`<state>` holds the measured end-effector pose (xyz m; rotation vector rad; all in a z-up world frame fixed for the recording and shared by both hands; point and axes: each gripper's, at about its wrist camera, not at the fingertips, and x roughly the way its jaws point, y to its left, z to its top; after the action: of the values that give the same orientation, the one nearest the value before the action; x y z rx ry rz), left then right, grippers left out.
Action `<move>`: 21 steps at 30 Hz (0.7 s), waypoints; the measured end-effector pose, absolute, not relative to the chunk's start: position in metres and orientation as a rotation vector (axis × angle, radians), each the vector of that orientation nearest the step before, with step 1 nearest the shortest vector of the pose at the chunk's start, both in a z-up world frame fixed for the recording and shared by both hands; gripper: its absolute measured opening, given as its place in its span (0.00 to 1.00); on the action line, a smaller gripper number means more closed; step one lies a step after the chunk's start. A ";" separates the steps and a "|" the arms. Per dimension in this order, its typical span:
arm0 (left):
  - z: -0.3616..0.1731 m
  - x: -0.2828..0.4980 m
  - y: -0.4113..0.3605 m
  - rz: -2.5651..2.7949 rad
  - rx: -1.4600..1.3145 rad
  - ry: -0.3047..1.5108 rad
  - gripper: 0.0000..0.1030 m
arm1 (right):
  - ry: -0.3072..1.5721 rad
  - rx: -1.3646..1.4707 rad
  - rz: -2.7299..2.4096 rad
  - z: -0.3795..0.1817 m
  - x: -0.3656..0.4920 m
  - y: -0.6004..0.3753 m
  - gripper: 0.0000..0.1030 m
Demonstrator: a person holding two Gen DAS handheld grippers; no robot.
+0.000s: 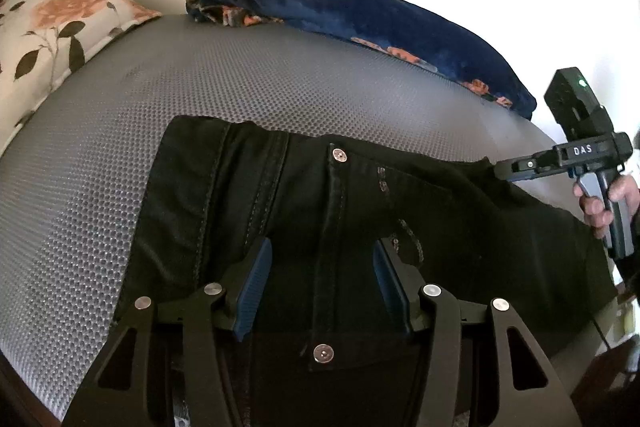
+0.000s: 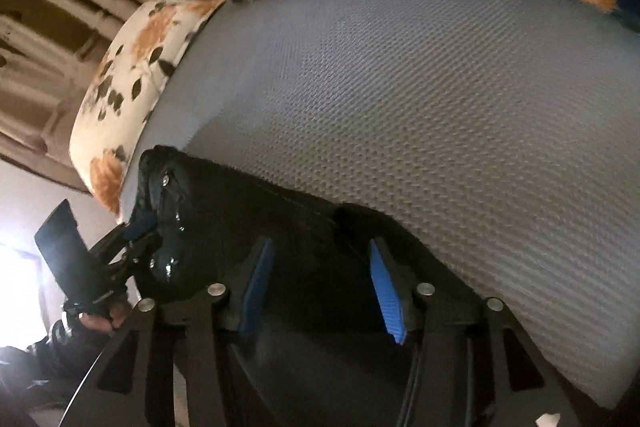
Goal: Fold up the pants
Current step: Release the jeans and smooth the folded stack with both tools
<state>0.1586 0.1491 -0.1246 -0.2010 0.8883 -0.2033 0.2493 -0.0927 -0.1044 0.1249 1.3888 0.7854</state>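
Jaws parted on both tools — the left gripper (image 1: 322, 291) hovers over the fly of the black jeans (image 1: 304, 211), the right gripper (image 2: 322, 287) over their far-right edge. The jeans lie across the near side of the grey mesh mattress (image 1: 248, 75), probably being lined up for a fold.

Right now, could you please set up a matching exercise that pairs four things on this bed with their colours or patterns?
Things:
1. pants
2. mattress cover
3. pillow
4. blanket

Colours:
A. dark blue with orange flowers
B. black
C. cream with orange roses and dark leaves
D. grey, dotted texture

Pairs: 1-B, 2-D, 3-C, 4-A
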 end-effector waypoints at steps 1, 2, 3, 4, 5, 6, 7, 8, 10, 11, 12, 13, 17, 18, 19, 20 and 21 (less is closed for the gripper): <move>-0.125 0.158 0.149 -0.207 -0.196 0.886 0.53 | 1.388 0.134 0.806 -0.105 0.250 -0.090 0.33; -0.126 0.158 0.149 -0.211 -0.196 0.884 0.53 | 1.383 0.136 0.820 -0.102 0.250 -0.089 0.09; -0.127 0.158 0.150 -0.216 -0.200 0.881 0.53 | 1.365 0.123 0.816 -0.098 0.251 -0.087 0.10; -0.128 0.157 0.151 -0.221 -0.206 0.879 0.53 | 1.335 0.120 0.817 -0.090 0.252 -0.086 0.10; -0.129 0.157 0.152 -0.226 -0.210 0.877 0.53 | 1.310 0.132 0.813 -0.082 0.255 -0.088 0.09; -0.131 0.156 0.153 -0.231 -0.217 0.872 0.53 | 1.294 0.132 0.810 -0.077 0.258 -0.090 0.09; -0.132 0.155 0.154 -0.235 -0.222 0.866 0.53 | 1.286 0.123 0.810 -0.076 0.260 -0.090 0.09; -0.132 0.156 0.153 -0.236 -0.217 0.862 0.53 | 1.284 0.103 0.796 -0.078 0.261 -0.087 0.09; -0.133 0.154 0.149 -0.234 -0.191 0.859 0.53 | 1.291 0.044 0.739 -0.090 0.263 -0.080 0.08; -0.133 0.154 0.147 -0.232 -0.180 0.857 0.53 | 1.287 0.016 0.715 -0.097 0.263 -0.077 0.07; -0.133 0.154 0.145 -0.230 -0.169 0.854 0.53 | 1.283 -0.003 0.694 -0.103 0.262 -0.076 0.07; -0.133 0.153 0.144 -0.227 -0.158 0.852 0.53 | 1.276 -0.020 0.674 -0.108 0.262 -0.073 0.07; -0.132 0.154 0.142 -0.219 -0.148 0.857 0.53 | 1.239 0.000 0.640 -0.110 0.259 -0.069 0.10; -0.130 0.156 0.140 -0.213 -0.144 0.869 0.53 | 1.233 -0.004 0.635 -0.107 0.257 -0.067 0.11; -0.127 0.159 0.139 -0.207 -0.141 0.882 0.53 | 1.233 -0.003 0.627 -0.103 0.255 -0.072 0.17; -0.122 0.161 0.137 -0.199 -0.136 0.894 0.53 | 1.231 0.004 0.610 -0.095 0.252 -0.077 0.28; -0.116 0.162 0.135 -0.188 -0.123 0.892 0.53 | 1.210 0.025 0.601 -0.085 0.249 -0.085 0.29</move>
<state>0.1616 0.1351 -0.1163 -0.1226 0.8921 -0.1885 0.2491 -0.0853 -0.0846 0.0249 1.2099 0.6012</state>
